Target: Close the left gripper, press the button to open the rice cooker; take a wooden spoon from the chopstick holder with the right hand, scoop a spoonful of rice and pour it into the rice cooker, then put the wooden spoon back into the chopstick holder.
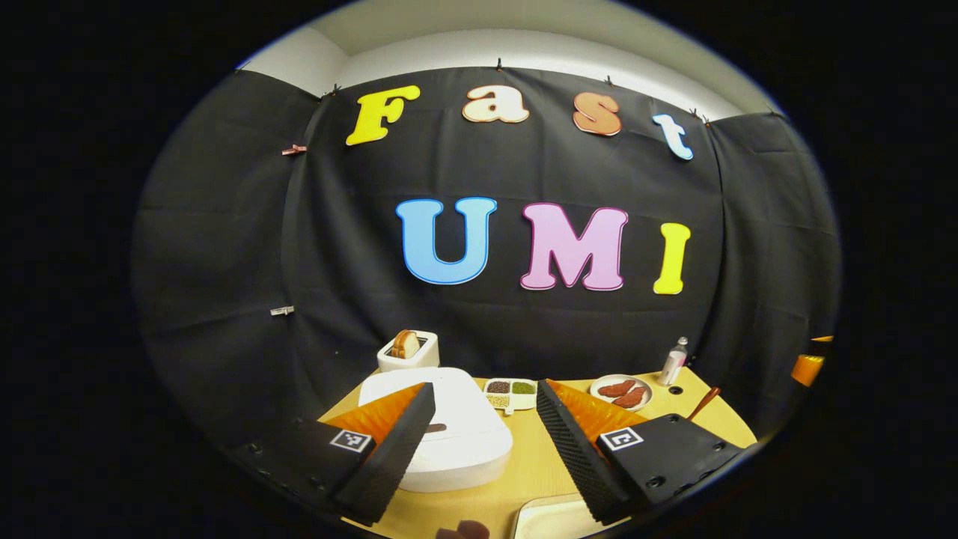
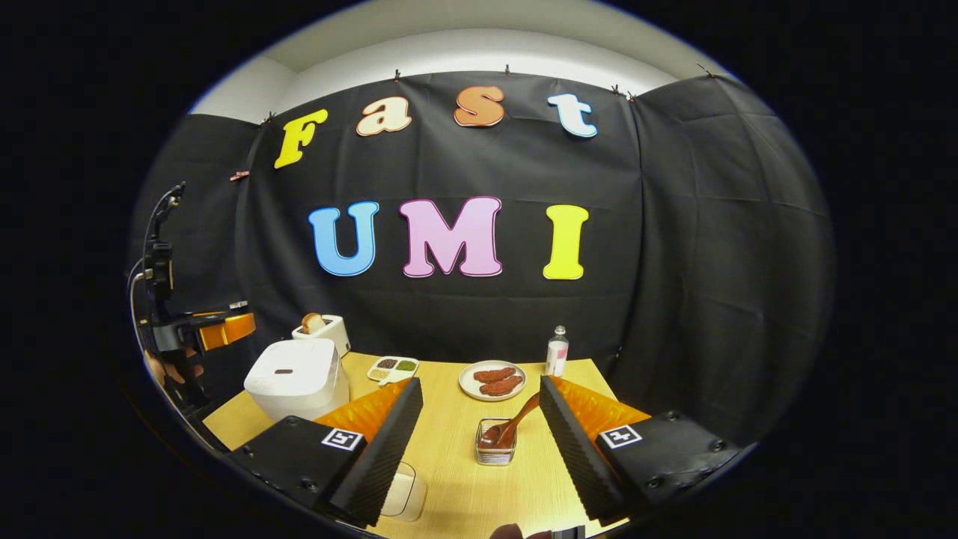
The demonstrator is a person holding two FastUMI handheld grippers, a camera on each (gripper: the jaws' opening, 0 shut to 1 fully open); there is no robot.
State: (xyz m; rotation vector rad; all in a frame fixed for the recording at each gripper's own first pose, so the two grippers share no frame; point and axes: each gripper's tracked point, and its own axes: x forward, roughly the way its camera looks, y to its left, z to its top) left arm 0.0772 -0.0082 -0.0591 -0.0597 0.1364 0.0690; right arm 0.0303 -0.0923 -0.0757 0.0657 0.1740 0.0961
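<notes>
Overhead, black cloth walls enclose a wooden table [image 2: 449, 449].

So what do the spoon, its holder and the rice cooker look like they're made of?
Spoon: wood, by its reddish-brown matte look. Holder: probably clear glass or plastic, since the spoon's end shows through its walls. Rice cooker: likely white plastic, smooth with a soft sheen and rounded edges.

A staged kitchen set inside a recording booth: black cloth [image 2: 673, 247] walls in a wooden table [image 2: 449, 464] bearing a rice cooker [image 2: 296, 378], a toaster [image 2: 325, 329] with bread, a plate [image 2: 492, 380] of what may be sausages, and a bottle [image 2: 557, 352] at the back.
</notes>
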